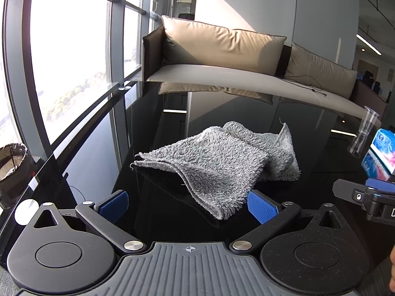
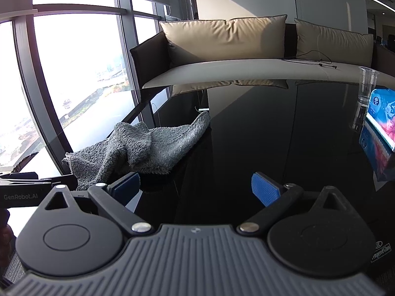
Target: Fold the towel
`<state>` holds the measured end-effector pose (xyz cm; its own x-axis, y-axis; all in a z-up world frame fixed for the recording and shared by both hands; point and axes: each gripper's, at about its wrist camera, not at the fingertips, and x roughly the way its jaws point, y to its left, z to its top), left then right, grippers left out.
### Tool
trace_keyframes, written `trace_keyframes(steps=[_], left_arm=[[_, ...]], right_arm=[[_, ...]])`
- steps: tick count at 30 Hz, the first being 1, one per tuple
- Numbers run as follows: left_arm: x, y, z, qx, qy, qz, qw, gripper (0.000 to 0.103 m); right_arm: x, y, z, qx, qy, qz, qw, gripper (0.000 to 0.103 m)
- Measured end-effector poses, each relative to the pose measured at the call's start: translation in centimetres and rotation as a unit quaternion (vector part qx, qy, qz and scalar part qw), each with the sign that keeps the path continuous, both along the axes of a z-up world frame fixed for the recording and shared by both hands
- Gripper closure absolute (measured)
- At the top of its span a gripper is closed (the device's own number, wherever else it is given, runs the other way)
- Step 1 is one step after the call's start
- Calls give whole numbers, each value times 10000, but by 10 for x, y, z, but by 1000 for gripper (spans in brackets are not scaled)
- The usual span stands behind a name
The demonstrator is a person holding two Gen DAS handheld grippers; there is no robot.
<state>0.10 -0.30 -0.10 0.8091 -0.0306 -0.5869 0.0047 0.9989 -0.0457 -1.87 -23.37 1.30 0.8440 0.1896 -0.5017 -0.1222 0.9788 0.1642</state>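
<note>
- One grey towel [image 1: 217, 165] lies crumpled on a black glass table [image 1: 308, 128], partly doubled over; its underside and the inner layers of its folds are hidden from both wrist views.
- The left gripper [image 1: 187, 206] hangs just in front of the towel's near corner, blue pads spread wide, nothing between them; whether the right-hand pad touches the cloth cannot be told.
- The right gripper [image 2: 196, 188] is likewise spread wide and empty over bare table, the towel [image 2: 148, 145] to its left and beyond it.
- In the left view only one finger of the right gripper shows, cut off at the right edge, as is a sliver of a person's hand [image 1: 392, 273].
- One clear plastic cup [image 2: 367, 83] and one blue tissue pack [image 2: 381, 118] stand at the table's right side, the pack cropped by the frame.
- One sofa [image 2: 246, 71] with two beige cushions; one bin [image 1: 12, 170], half out of frame.
</note>
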Motion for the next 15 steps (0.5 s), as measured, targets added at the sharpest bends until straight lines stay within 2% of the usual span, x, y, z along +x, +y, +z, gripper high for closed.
trace_keyframes(steps=[15], left_arm=[[0,3,0,-46,11,17,10000,1]], right_arm=[[-5,-7,1,36,58,12,10000,4]])
